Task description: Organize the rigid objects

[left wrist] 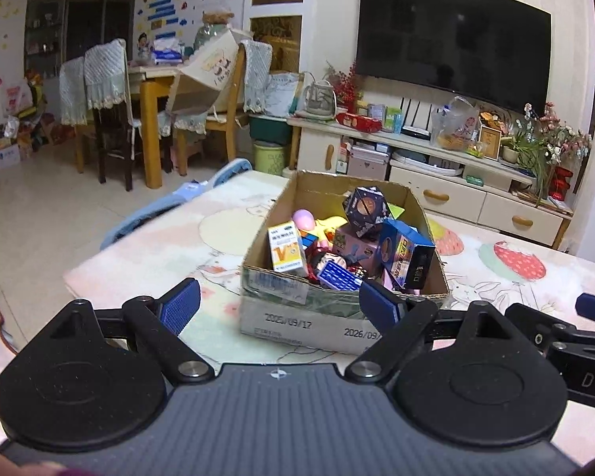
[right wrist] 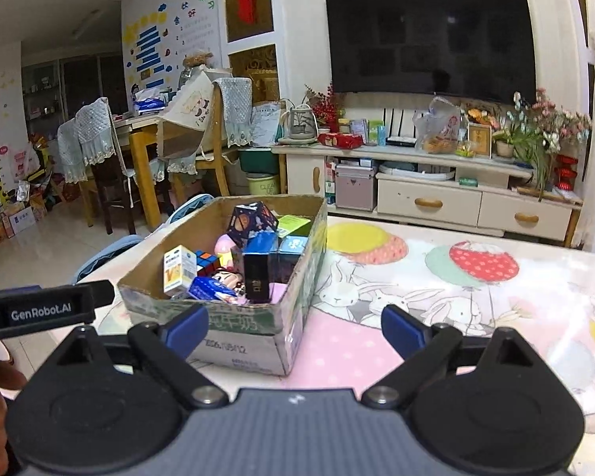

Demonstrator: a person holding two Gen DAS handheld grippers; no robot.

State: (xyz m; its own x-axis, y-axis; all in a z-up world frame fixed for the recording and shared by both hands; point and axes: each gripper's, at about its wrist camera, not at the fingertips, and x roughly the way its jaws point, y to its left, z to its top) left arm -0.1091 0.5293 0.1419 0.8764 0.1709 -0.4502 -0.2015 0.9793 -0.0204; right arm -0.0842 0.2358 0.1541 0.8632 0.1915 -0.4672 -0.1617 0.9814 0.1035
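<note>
- Blue-padded fingers on your left gripper [left wrist: 279,303] and right gripper [right wrist: 293,331] stand wide, holding nothing, both hanging short of the cardboard box [left wrist: 297,319].
- The box sits on the patterned desk [right wrist: 476,277], its toys and cartons piled loosely, likely just gathered.
- Only the right view shows the black carton [right wrist: 256,275] upright against the box's near wall.

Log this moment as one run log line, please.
left gripper: open, empty | right gripper: open, empty | cardboard box: on table, filled with small boxes and toys | both grippers short of the box
</note>
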